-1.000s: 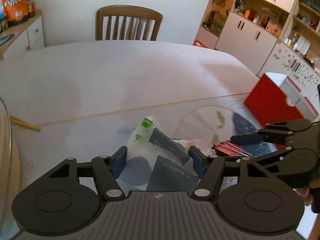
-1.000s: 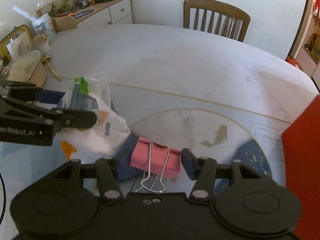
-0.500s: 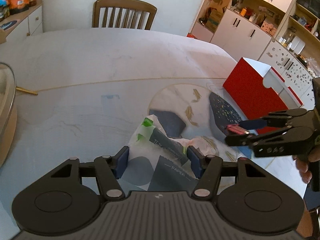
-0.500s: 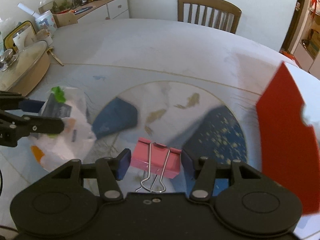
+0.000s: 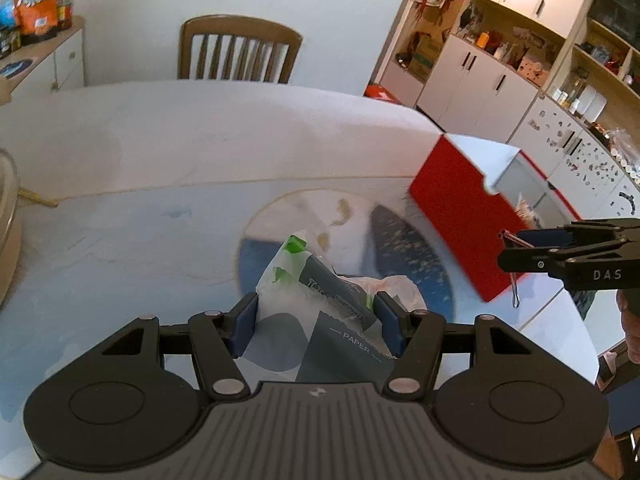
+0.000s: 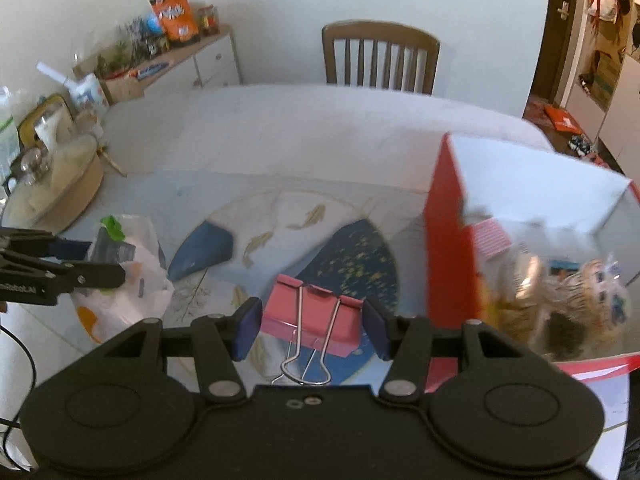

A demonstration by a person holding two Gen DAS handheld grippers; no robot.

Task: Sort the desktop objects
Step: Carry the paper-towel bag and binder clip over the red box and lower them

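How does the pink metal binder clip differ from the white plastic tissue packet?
The pink metal binder clip is rigid and plain; the white plastic tissue packet is soft, crinkled and printed. The clip looks the smaller, with wire handles hanging down. Each is gripped in its own tongs above the table.

The left gripper (image 5: 316, 322) tilts downward, its blue pads (image 5: 245, 320) pressed against both sides of a tissue pack (image 5: 320, 312) held clear of the surface. The right gripper (image 6: 312, 326) also angles down, its pads (image 6: 247, 326) clamped on the ends of a pink binder clip (image 6: 316, 316). In the left wrist view, part of a hand (image 5: 630, 320) shows behind the right gripper.
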